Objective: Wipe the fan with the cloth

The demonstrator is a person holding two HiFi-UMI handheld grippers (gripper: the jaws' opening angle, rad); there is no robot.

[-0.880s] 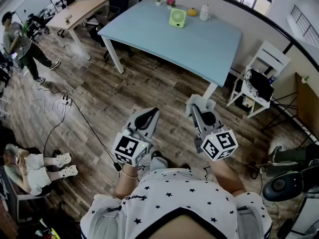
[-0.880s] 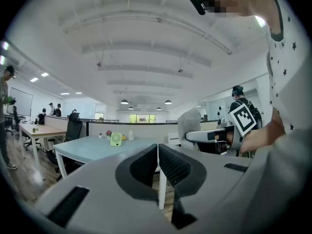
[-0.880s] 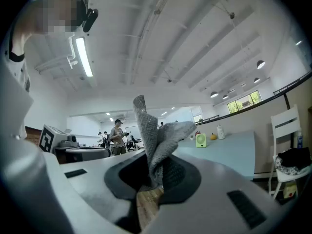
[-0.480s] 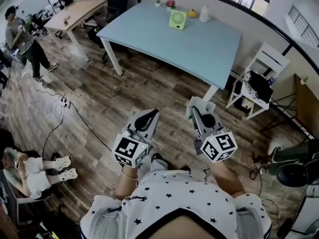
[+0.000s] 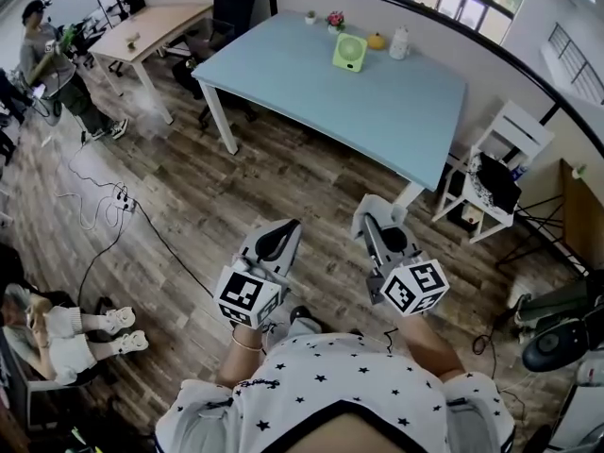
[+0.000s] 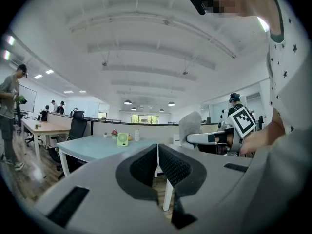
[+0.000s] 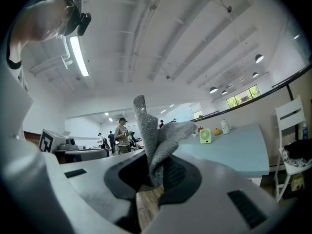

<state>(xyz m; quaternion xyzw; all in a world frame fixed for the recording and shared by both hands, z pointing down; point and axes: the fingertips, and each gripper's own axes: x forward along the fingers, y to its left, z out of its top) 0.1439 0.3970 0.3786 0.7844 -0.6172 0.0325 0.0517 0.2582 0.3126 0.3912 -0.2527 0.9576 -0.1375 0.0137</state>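
Note:
A small green fan point(image 5: 349, 52) stands near the far edge of a light blue table point(image 5: 377, 102), well ahead of both grippers. The left gripper view shows the same fan point(image 6: 122, 139), and so does the right gripper view, where the fan point(image 7: 205, 136) looks small and distant. My right gripper point(image 5: 375, 217) is shut on a grey cloth point(image 7: 155, 140), which sticks up from its jaws. My left gripper point(image 5: 272, 245) is held beside it over the wooden floor, jaws shut on nothing point(image 6: 157, 160). Both are about waist height.
On the table beside the fan are a yellow object point(image 5: 377, 41), a white bottle point(image 5: 399, 42) and a flower pot point(image 5: 335, 19). A white chair point(image 5: 491, 173) with a black bag stands right of the table. Cables point(image 5: 104, 201) trail on the floor; people are at the left.
The table and fan sit slightly lower and further right in the head view. Both grippers keep their pose and grip. The standing person at the left has shifted up the frame.

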